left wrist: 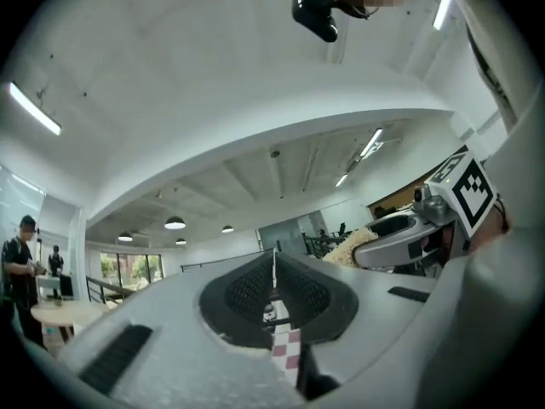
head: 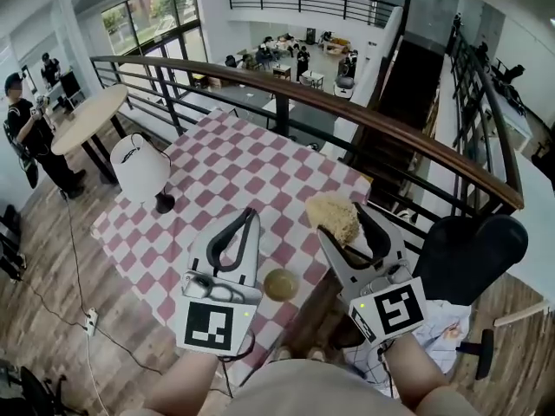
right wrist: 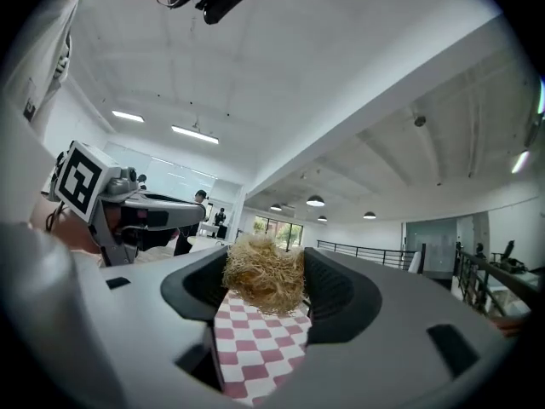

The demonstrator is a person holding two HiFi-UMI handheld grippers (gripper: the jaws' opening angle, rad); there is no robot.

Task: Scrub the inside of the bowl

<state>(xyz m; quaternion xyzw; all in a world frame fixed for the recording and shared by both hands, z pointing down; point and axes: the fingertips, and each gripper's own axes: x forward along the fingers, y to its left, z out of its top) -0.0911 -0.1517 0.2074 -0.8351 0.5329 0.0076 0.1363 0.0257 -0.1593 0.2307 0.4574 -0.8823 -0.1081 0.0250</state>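
Note:
A small tan bowl (head: 280, 284) sits on the pink-and-white checked table (head: 227, 159) near its front edge, between the two gripper bodies. My right gripper (head: 340, 220) is shut on a straw-coloured fibre scrubber (head: 331, 214), held above the table, beyond and right of the bowl. In the right gripper view the scrubber (right wrist: 264, 273) fills the gap between the jaws of that gripper (right wrist: 266, 281). My left gripper (head: 251, 216) hovers left of the bowl, its jaws shut with nothing between them. The left gripper view shows that gripper (left wrist: 273, 258) with its tips meeting and the right gripper with the scrubber (left wrist: 351, 245) beside it.
A white table lamp (head: 140, 170) stands on the cloth at the left. A dark railing (head: 286, 104) runs behind the table. At the right is a black office chair (head: 468, 254). A round table (head: 87, 118) with a person beside it stands far left.

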